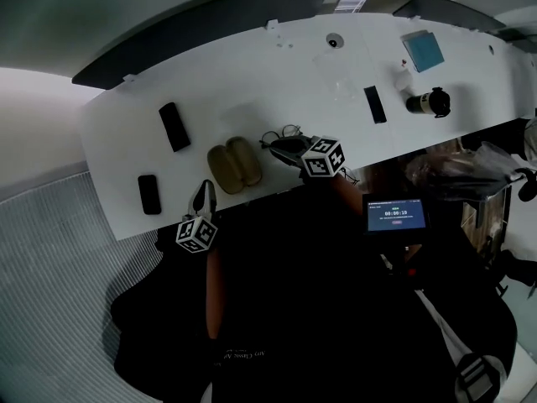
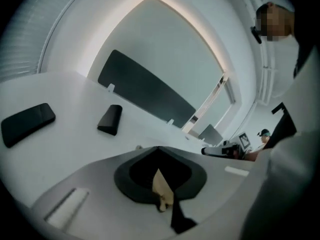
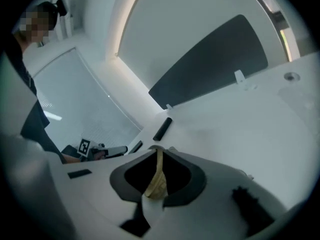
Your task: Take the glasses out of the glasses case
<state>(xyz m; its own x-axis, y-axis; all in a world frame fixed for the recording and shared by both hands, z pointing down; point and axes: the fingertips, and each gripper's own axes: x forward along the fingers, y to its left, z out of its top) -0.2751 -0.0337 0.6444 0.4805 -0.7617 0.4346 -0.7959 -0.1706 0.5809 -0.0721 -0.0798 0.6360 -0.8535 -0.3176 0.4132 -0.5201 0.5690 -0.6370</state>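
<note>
One view, head view, shows glasses case [image 1: 234, 164].

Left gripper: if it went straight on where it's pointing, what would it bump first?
Probably the bare white table, right of the black block, though depth is hard to judge.

Wide open stretch of table [image 1: 252, 74] behind the open case [image 1: 234, 164], with plenty of room to sweep across. Left of the case there's a gap, then a flat black block [image 1: 174, 126] lying aslant. A second black block [image 1: 148, 194] sits nearer the front edge, and a lane runs between the two. The glasses [image 1: 285, 133] lie just right of the case, so it's a tight squeeze there. Further right the tabletop is free up to a black bar [image 1: 375, 104]. A dark cylinder [image 1: 430, 102] lies on its side near it. A lit screen [image 1: 394, 215] crowds the front right.
</note>
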